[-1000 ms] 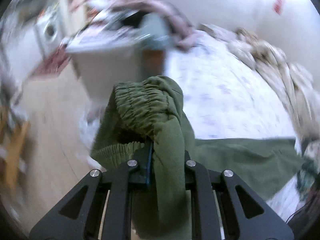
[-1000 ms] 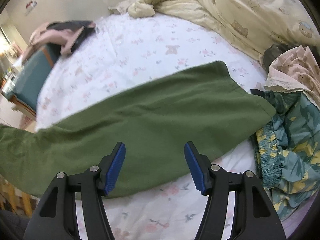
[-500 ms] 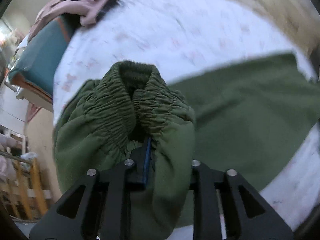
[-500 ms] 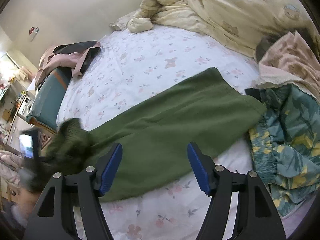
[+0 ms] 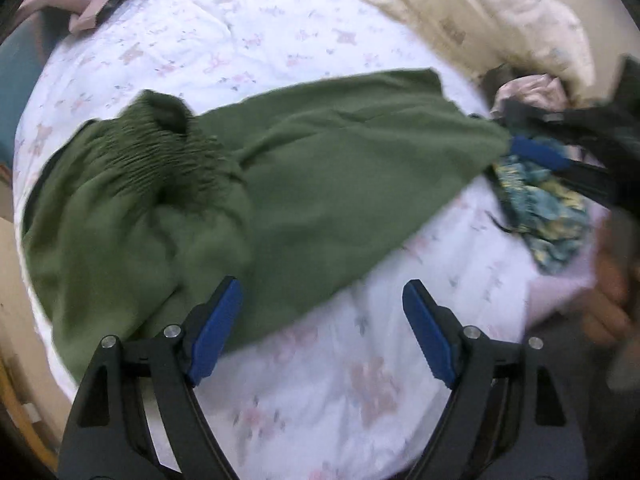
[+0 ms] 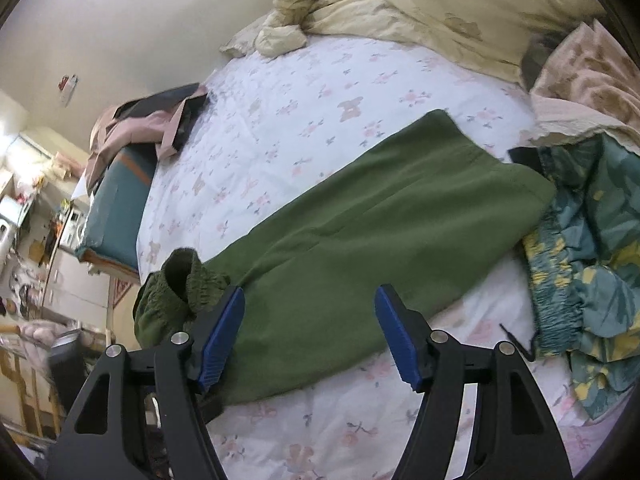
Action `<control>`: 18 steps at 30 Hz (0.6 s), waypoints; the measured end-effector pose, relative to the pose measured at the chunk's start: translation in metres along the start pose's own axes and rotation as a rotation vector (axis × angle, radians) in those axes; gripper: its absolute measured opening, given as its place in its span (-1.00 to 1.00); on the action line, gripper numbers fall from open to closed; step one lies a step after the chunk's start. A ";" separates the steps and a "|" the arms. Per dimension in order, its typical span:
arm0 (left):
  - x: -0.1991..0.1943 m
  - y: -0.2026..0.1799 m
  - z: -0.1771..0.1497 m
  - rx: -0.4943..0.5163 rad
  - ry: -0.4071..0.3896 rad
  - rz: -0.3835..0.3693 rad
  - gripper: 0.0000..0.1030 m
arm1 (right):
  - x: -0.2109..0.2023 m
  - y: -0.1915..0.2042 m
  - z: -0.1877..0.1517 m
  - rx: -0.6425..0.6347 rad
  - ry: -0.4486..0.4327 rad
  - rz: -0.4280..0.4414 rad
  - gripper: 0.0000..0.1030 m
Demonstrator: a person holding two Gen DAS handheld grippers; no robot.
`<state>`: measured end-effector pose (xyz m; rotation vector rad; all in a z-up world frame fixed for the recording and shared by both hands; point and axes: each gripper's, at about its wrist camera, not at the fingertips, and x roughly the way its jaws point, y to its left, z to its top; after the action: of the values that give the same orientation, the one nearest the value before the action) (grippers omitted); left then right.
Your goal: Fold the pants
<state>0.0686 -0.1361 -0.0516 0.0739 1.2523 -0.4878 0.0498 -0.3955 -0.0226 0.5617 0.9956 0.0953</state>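
Probably a bedroom: bed (image 6: pixel 320 92), rumpled duvet (image 6: pixel 420 4).

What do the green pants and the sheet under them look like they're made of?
The pants look like a soft matte knit, maybe fleece or cotton jersey: no sheen, thick rounded folds, and a shirred elastic waistband. The sheet looks like thin woven cotton, matte white with a small printed floral pattern and fine creases. The fibre itself cannot be told.

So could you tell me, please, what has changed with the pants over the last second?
The left hand-held gripper has let go of the elastic waistband it was clamping and now stands open; the waistband lies bunched on the bed. The right hand-held gripper stays open above the green pants, whose legs remain spread flat.
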 end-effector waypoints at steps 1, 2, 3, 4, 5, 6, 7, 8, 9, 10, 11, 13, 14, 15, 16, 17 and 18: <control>-0.008 0.010 -0.004 -0.013 -0.024 0.001 0.55 | 0.002 0.005 -0.002 -0.018 0.003 -0.007 0.35; -0.022 0.022 -0.010 -0.024 -0.050 0.012 0.55 | 0.003 0.009 -0.004 -0.036 0.004 -0.015 0.35; -0.038 0.040 -0.016 -0.044 -0.079 0.042 0.55 | 0.005 0.013 -0.007 -0.052 0.008 -0.020 0.35; -0.053 0.062 -0.022 -0.074 -0.110 0.085 0.55 | 0.007 0.017 -0.011 -0.071 0.016 -0.024 0.35; -0.059 0.076 -0.022 -0.092 -0.127 0.119 0.55 | 0.010 0.020 -0.013 -0.082 0.023 -0.024 0.35; -0.069 0.098 -0.027 -0.119 -0.149 0.188 0.55 | 0.014 0.024 -0.017 -0.099 0.037 -0.015 0.35; -0.074 0.116 -0.030 -0.144 -0.165 0.251 0.56 | 0.018 0.028 -0.020 -0.114 0.053 -0.004 0.35; -0.079 0.135 -0.033 -0.177 -0.176 0.320 0.56 | 0.026 0.034 -0.025 -0.133 0.081 0.012 0.35; -0.083 0.155 -0.035 -0.223 -0.188 0.392 0.55 | 0.031 0.039 -0.029 -0.147 0.102 0.023 0.35; -0.086 0.173 -0.037 -0.269 -0.208 0.432 0.56 | 0.038 0.046 -0.033 -0.160 0.119 0.031 0.35; -0.086 0.182 -0.039 -0.301 -0.219 0.441 0.56 | 0.043 0.054 -0.037 -0.169 0.131 0.047 0.35; -0.083 0.204 -0.042 -0.396 -0.214 0.420 0.56 | 0.055 0.074 -0.043 -0.203 0.168 0.090 0.35; -0.081 0.215 -0.042 -0.454 -0.194 0.383 0.56 | 0.063 0.087 -0.046 -0.226 0.185 0.109 0.34; -0.080 0.220 -0.042 -0.485 -0.192 0.353 0.56 | 0.068 0.099 -0.051 -0.252 0.195 0.118 0.33; -0.082 0.225 -0.043 -0.500 -0.196 0.328 0.56 | 0.075 0.114 -0.056 -0.287 0.201 0.122 0.33; -0.082 0.224 -0.044 -0.500 -0.199 0.323 0.56 | 0.085 0.130 -0.063 -0.331 0.206 0.117 0.33; -0.085 0.223 -0.047 -0.489 -0.205 0.333 0.56 | 0.095 0.143 -0.067 -0.364 0.213 0.104 0.33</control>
<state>0.0955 0.1051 -0.0353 -0.1755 1.0994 0.1034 0.0726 -0.2150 -0.0535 0.2712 1.1228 0.4277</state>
